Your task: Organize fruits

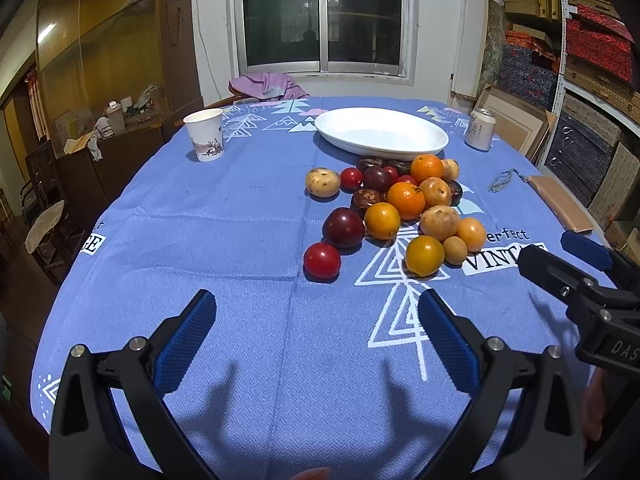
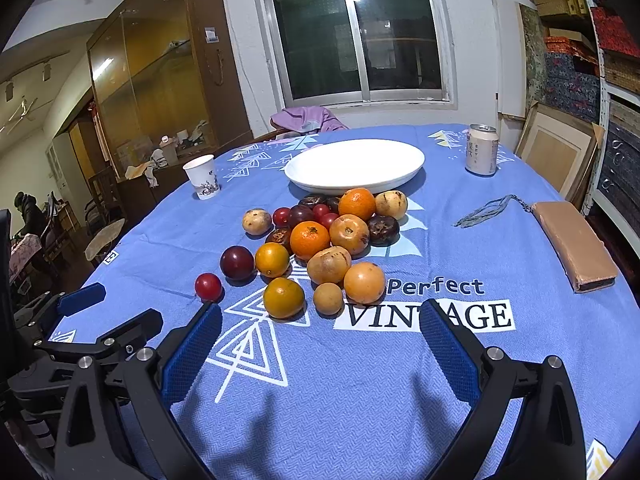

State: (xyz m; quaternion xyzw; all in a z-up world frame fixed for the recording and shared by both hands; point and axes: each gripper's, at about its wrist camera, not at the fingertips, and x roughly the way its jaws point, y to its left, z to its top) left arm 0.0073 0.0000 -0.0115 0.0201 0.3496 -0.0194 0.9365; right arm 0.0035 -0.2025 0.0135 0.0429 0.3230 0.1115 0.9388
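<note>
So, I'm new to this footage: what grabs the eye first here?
The heap of fruit mid-table: oranges, dark plums, small red ones on the blue tablecloth. Just behind it sits an empty white dish. Both open grippers, left gripper and right gripper, hover nearside.

— Where are the fruits?
— A loose pile of round orange, tan, dark-purple and red fruits (image 2: 320, 248) lies on the blue cloth, touching the empty white oval dish (image 2: 354, 166).
</note>
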